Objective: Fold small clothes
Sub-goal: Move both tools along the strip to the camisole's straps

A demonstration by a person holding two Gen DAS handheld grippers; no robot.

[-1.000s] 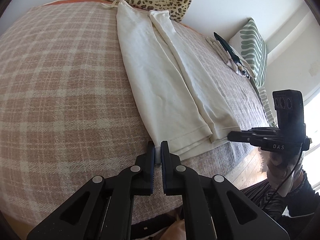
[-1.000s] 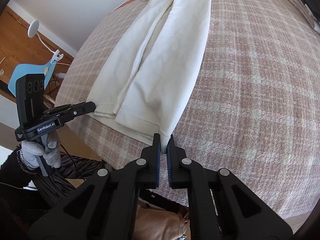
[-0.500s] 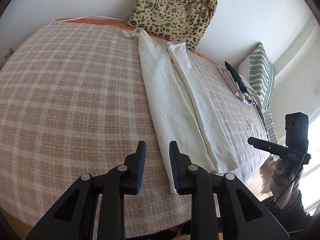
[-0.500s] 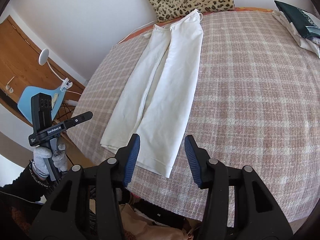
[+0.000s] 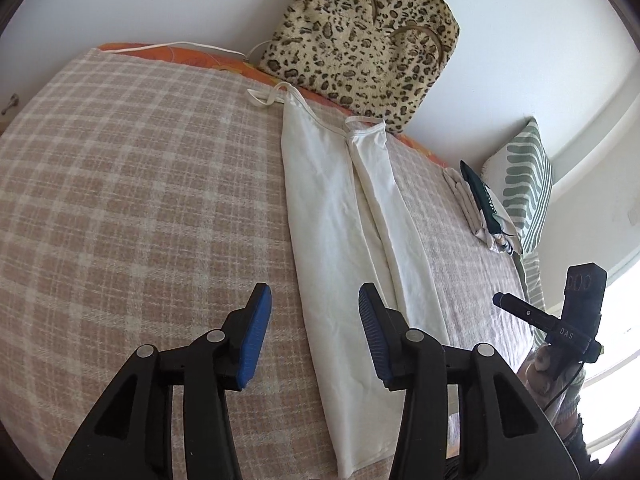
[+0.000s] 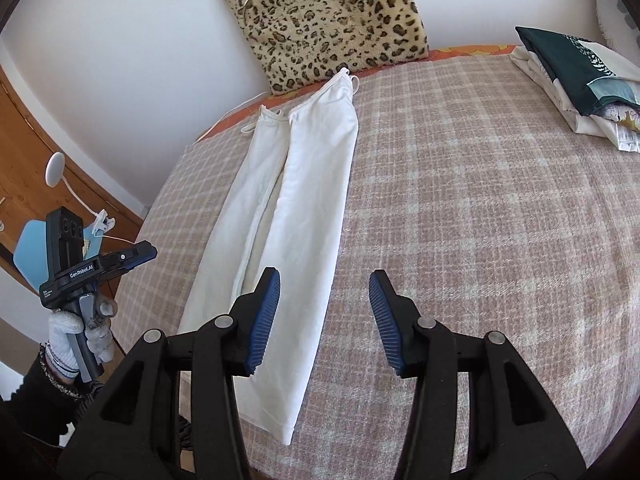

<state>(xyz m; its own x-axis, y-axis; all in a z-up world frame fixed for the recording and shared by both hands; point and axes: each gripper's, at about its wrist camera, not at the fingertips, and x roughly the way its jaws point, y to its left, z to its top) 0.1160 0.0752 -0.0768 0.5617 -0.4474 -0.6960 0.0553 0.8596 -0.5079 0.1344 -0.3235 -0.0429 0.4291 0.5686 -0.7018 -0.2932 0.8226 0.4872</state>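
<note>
At the far left of the right wrist view, a gloved hand (image 6: 66, 344) grips the upright handle of the left gripper (image 6: 138, 258), held level beside the bed's near edge with its tips pointing toward the centre of the frame. In the left wrist view, that gripper's fingers (image 5: 256, 332) stand wide apart at the bottom centre, holding nothing, raised above the checked blanket (image 5: 140, 208). The white strappy top (image 5: 344, 232) lies flat on the blanket as a long narrow strip, both long sides folded inward, running from its straps near the leopard-print bag (image 5: 360, 36) at the upper centre down to its hem at the bed's near edge at the bottom of the frame. In the right wrist view the right gripper (image 6: 324, 320) is likewise spread open and empty at the bottom centre, its left finger over the strip's lower part, not touching it. Further right, a stack of folded clothes (image 6: 580, 92) sits at the upper right of that frame, well apart from the top.
</note>
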